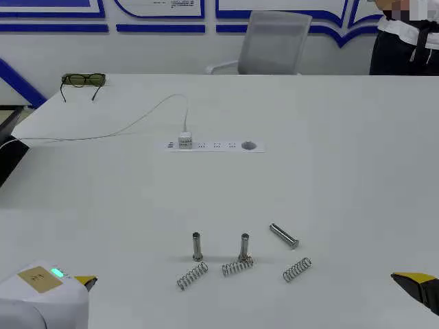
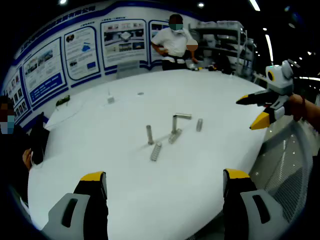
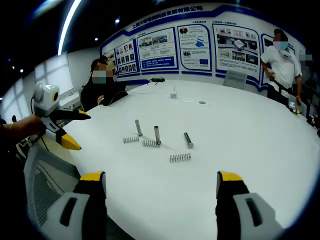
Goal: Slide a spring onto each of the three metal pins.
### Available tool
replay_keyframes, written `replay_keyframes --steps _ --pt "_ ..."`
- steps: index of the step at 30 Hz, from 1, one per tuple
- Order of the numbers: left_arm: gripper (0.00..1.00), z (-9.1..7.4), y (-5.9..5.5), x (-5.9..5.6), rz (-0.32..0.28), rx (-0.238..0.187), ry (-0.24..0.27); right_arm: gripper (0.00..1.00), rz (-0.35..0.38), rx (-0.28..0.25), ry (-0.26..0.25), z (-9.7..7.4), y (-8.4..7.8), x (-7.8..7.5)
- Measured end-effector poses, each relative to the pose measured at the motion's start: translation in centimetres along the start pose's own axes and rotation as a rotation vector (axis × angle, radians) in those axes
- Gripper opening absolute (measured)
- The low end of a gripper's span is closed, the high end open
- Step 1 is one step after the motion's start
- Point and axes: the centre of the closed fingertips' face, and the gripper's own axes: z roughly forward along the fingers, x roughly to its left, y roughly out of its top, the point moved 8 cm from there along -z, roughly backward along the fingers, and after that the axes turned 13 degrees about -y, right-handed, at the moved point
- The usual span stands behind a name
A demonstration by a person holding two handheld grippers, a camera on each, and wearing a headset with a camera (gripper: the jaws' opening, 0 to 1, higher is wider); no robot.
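The left gripper [image 2: 164,176] and right gripper [image 3: 160,176] hover at the table [image 1: 329,185] edge, fingers [image 2: 92,179] spread and empty; three springs [image 1: 238,266] lie flat ahead, midway between them, before two upright pins [image 1: 197,245] and one fallen pin [image 1: 283,235].

shiny metal pins [image 1: 244,247], matt white table [image 1: 343,171]

No legible text: wall posters [image 3: 195,42] blurred, tan sticker [image 1: 40,278] marks unreadable.
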Motion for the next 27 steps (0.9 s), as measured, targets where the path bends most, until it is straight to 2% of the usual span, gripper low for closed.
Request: replay_keyframes --steps 27 --pt "0.97 0.10 0.23 -0.02 0.003 -0.009 -0.007 0.92 0.010 -0.013 0.001 -0.04 0.11 -0.02"
